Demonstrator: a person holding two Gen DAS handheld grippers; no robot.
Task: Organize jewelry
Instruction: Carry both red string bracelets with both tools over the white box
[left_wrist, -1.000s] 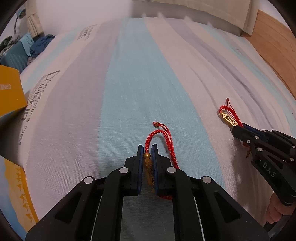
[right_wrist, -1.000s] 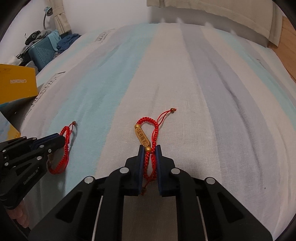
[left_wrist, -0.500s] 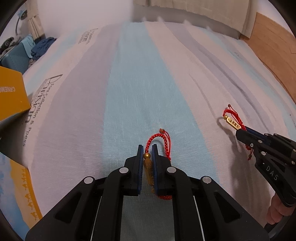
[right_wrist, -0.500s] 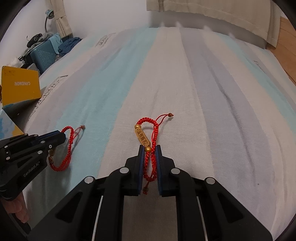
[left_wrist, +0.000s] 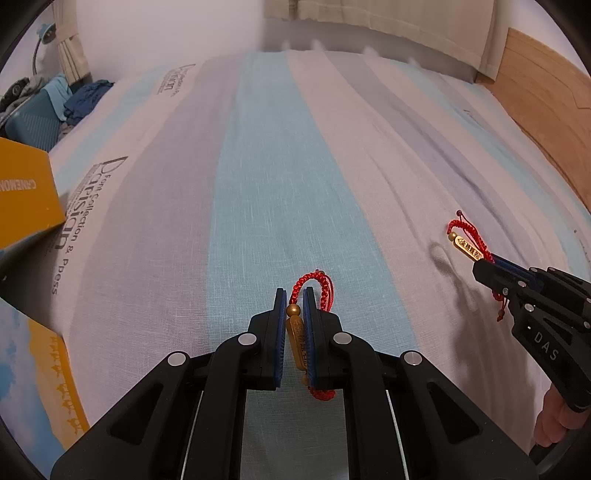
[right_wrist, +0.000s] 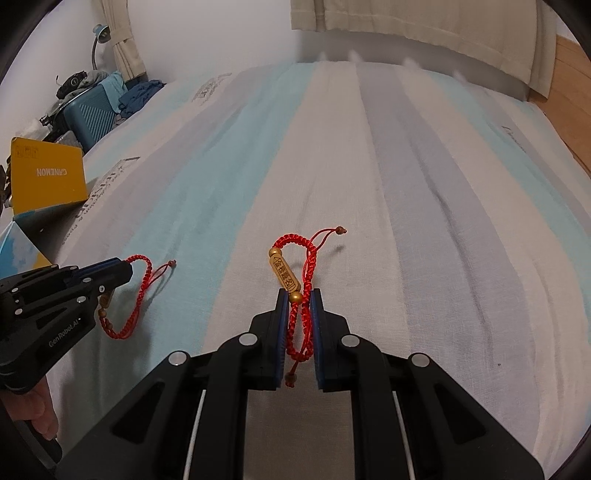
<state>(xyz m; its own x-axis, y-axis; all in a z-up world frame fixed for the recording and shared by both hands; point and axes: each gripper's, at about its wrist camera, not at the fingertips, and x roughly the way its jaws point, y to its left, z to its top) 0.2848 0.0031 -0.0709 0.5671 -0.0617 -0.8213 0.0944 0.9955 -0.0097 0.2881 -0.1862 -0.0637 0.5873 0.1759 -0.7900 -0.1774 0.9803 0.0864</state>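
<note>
**Two red bracelets, one per claw, both lifted over the bed**

Left gripper (left_wrist: 294, 295) is clamped on the gold bar charm (left_wrist: 297, 341) of the left bracelet (left_wrist: 314, 286) — pads squeezing the bar lengthwise, red braided cord looping out in front and a bit hanging below. Right gripper (right_wrist: 299, 299) is closed on the doubled red cord of the right bracelet (right_wrist: 295, 254), just behind a gold bead; its gold charm (right_wrist: 282, 271) sticks out ahead of the tips, tail bead off to the side. Each claw also shows in the other's view, w/ a bracelet dangling from it.

Both hang just above the striped bedsheet (left_wrist: 277, 166), near each other. A yellow box (right_wrist: 48, 177) sits at the bed's left edge — prob. where they go, but can't confirm.

Handling, judged: very light, cord soft & floppy, so it swings and sags. Charm is rigid but smooth — could slip or pivot if pinched on its round side. The braid grips better between pads; take it close to the charm so less hangs loose to snag.
</note>
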